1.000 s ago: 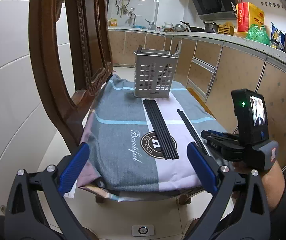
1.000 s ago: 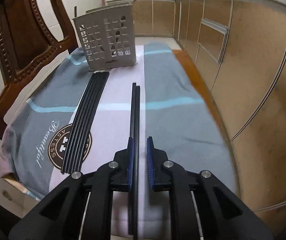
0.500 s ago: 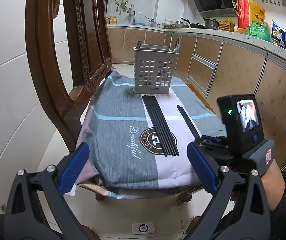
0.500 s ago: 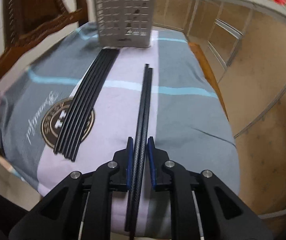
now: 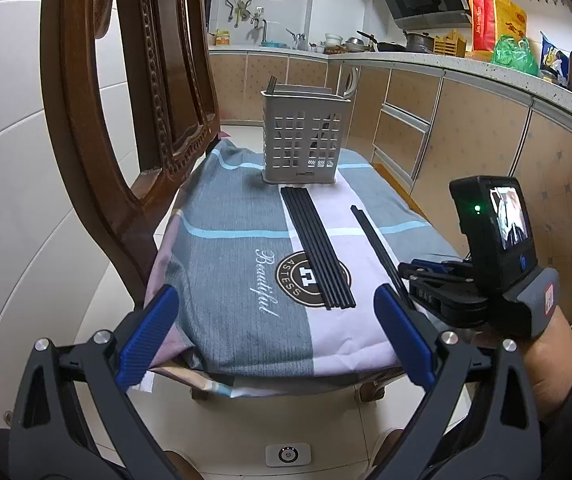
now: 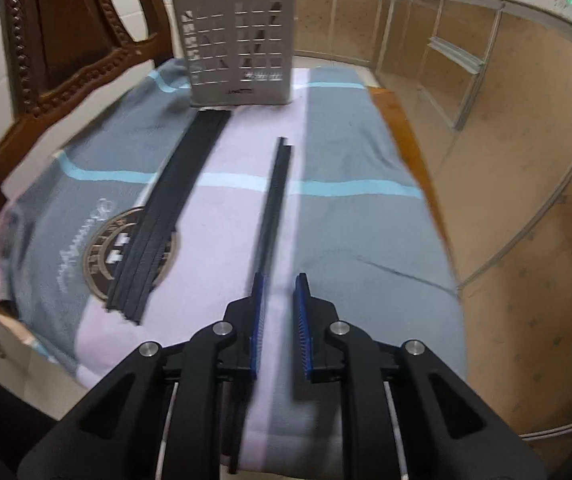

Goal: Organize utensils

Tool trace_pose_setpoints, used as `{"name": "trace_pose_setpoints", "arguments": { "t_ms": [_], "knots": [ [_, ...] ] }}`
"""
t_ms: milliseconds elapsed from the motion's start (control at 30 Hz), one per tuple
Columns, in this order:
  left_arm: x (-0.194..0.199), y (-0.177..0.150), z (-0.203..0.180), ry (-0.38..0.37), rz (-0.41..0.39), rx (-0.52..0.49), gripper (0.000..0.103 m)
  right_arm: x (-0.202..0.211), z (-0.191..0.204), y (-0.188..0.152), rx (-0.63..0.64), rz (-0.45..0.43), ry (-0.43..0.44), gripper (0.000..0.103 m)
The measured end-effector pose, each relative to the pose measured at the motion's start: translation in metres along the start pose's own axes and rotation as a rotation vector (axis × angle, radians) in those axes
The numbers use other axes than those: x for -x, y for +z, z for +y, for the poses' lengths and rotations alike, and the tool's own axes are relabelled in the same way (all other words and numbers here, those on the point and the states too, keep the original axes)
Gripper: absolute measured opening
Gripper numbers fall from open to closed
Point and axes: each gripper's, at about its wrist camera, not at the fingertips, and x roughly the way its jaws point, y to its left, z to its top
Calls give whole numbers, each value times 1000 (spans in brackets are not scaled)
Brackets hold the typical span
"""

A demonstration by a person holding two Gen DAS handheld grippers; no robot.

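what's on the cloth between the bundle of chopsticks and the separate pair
Nothing: between the bundle of chopsticks and the separate pair there is only bare pale cloth, crossed by a light blue stripe. The right wrist view shows this best.

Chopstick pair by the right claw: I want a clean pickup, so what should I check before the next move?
1. Chopstick pair centred in right claw: not ok; it lies along one pad, with a gap to the other.
2. Pair lying side by side: ok.
3. Utensil holder upright: ok.
4. Chopstick bundle apart from the pair: ok.
5. Left claw out of the way: ok; open, empty, back at the cloth's near edge.
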Motion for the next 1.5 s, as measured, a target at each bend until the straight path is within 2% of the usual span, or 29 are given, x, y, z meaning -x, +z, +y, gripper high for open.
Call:
{"name": "trace_pose_setpoints", "arguments": {
  "t_ms": [67, 133, 233, 367, 733, 800, 867, 1067, 1333, 1367, 1433, 1500],
  "knots": [
    [0, 0, 0, 1, 1, 0, 97, -7, -2, -1, -13, 33, 15, 15],
    [-1, 0, 0, 2, 3, 0, 97, -5, 0, -1, -8, 23, 24, 15],
    [-1, 0, 0, 0, 4, 2, 97, 8, -1, 3, -25, -55, 3, 15],
    [-2, 0, -1, -3, 9, -4, 97, 3, -3, 6, -29, -12, 65, 15],
    [-2, -1, -1, -5, 12, -6, 97, -8, 15, 12, 45, 18, -3, 15],
    [-2, -1, -1, -4, 13, -5, 97, -15, 21, 10, 63, 59, 4, 15],
    [-3, -1, 0, -5, 14, -6, 97, -14, 25, 8, 84, 34, -28, 15],
    [-4, -1, 0, -7, 19, -7, 97, -14, 8, 5, -5, 13, -10, 15],
    [-6, -2, -3, -4, 26, -10, 97, -14, -7, 3, -39, 3, -8, 15],
    [-7, -1, -4, -9, 34, -9, 97, -13, -8, 3, -52, 7, 10, 16],
    [-10, 2, -5, -39, 59, 7, 97, -5, -13, 4, -81, 2, 61, 26],
    [-15, 10, -5, -88, 92, 37, 97, 6, -15, 8, -59, -30, 60, 26]
  ]
}}
